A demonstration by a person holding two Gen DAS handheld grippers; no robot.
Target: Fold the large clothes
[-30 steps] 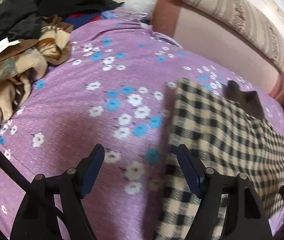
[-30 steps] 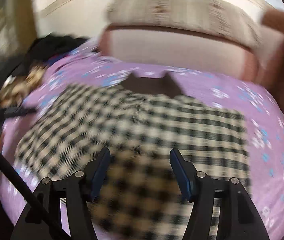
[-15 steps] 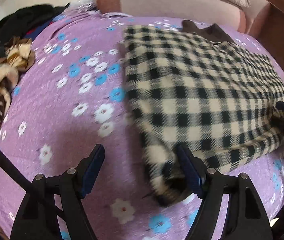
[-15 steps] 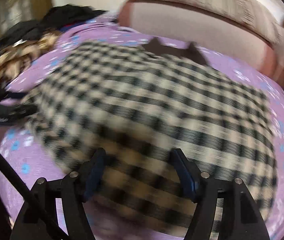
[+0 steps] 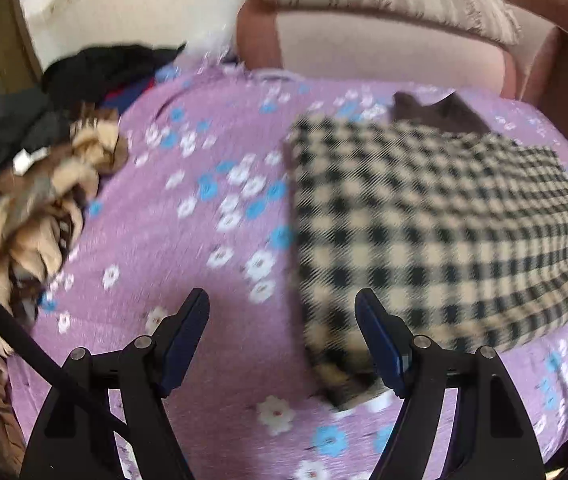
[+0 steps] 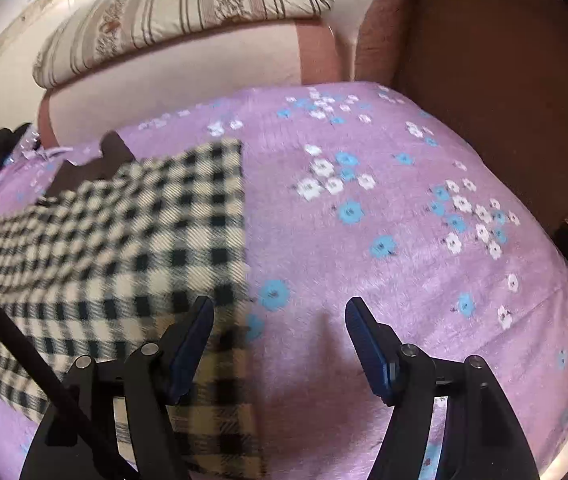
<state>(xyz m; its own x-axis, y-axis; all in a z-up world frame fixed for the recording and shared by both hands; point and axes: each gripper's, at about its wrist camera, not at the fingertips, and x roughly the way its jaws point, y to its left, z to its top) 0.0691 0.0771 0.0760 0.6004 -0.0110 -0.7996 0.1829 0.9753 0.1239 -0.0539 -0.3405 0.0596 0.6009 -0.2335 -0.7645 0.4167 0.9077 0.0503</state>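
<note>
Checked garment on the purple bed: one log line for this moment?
black-and-cream checked garment: flat on purple flowered bedspread | left tool: open, empty | right tool: open, empty

purple bedspread (image 5: 188,240) carries checked garment (image 5: 423,232), seemingly folded

A home bedroom: floral purple bedspread (image 5: 188,248), striped pillow (image 6: 172,12), heaped clothes (image 5: 40,200).

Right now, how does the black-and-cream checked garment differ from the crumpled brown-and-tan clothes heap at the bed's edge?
The black-and-cream checked garment lies spread flat in a near-rectangular fold; the crumpled brown-and-tan clothes heap is bunched and unfolded. The checked garment lies mid-bed, its near corner by the open left gripper; the heap sits far off at the bed's side. The garment is a regular check; the heap is irregular blotches. Both rest on the purple flowered bedspread.
</note>
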